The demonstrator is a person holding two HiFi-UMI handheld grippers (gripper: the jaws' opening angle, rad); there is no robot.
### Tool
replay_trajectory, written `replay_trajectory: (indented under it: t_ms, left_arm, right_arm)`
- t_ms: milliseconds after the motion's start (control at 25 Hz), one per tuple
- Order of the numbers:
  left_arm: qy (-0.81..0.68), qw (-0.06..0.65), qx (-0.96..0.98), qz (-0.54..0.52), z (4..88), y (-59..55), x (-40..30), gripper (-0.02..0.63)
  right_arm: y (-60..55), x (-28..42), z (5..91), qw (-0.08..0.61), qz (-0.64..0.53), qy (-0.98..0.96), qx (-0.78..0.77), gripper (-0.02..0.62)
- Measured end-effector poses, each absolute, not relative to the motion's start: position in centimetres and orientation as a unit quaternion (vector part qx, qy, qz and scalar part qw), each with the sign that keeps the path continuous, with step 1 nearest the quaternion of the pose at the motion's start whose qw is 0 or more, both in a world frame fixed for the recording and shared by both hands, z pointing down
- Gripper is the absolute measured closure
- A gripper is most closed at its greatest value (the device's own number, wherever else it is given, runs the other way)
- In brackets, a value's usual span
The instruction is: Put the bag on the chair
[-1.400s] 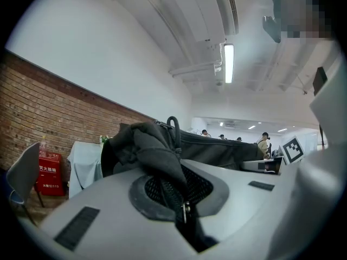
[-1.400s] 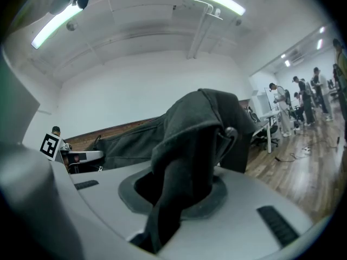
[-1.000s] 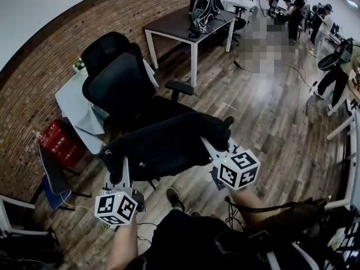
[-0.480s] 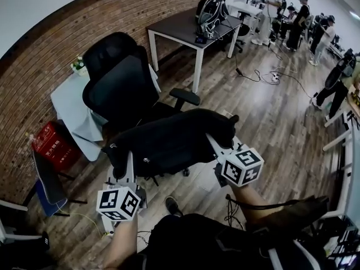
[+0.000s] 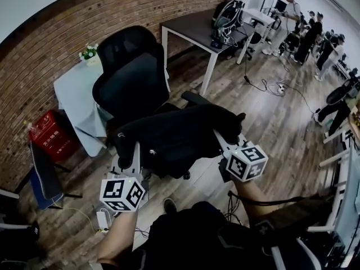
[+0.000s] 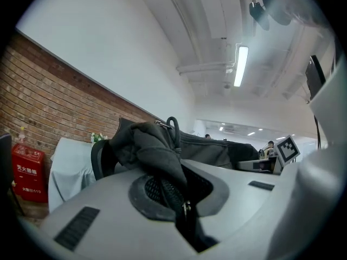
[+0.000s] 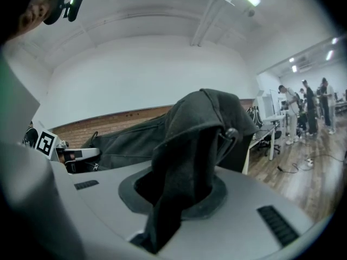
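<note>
Left gripper (image 5: 135, 152): jaws pinched shut on the left end of the bag (image 5: 180, 133); hold firm.
Chair (image 5: 132, 75): black, just beyond; seat mostly hidden under the load.
Bag: slung between both grippers; lower it level, centred on the seat.
Right gripper (image 5: 224, 139): jaws narrow, clamping the right end; release both together.

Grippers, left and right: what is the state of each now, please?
Left gripper: closed, holding one end of the bag.
Right gripper: closed, holding the other end of the bag.

Ahead: chair backrest (image 5: 135, 77); draped table (image 5: 70, 94) left of it; floor (image 5: 281, 134) at right open.
</note>
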State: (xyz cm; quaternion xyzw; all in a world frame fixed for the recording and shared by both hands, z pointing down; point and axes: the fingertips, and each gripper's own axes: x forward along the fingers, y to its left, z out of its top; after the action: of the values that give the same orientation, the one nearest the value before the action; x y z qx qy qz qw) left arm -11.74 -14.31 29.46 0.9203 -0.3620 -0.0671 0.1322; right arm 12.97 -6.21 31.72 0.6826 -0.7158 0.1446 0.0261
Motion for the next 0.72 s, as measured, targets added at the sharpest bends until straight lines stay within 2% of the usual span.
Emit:
replay_trajectory:
  t_ms: [720]
  left_arm:
    - [-0.469, 0.152, 0.869, -0.046, 35.7, -23.2, -9.2, 0.581]
  right_arm:
    - [-21.0, 16.8, 38.4, 0.052, 0.159, -0.781, 0.602, 0.522]
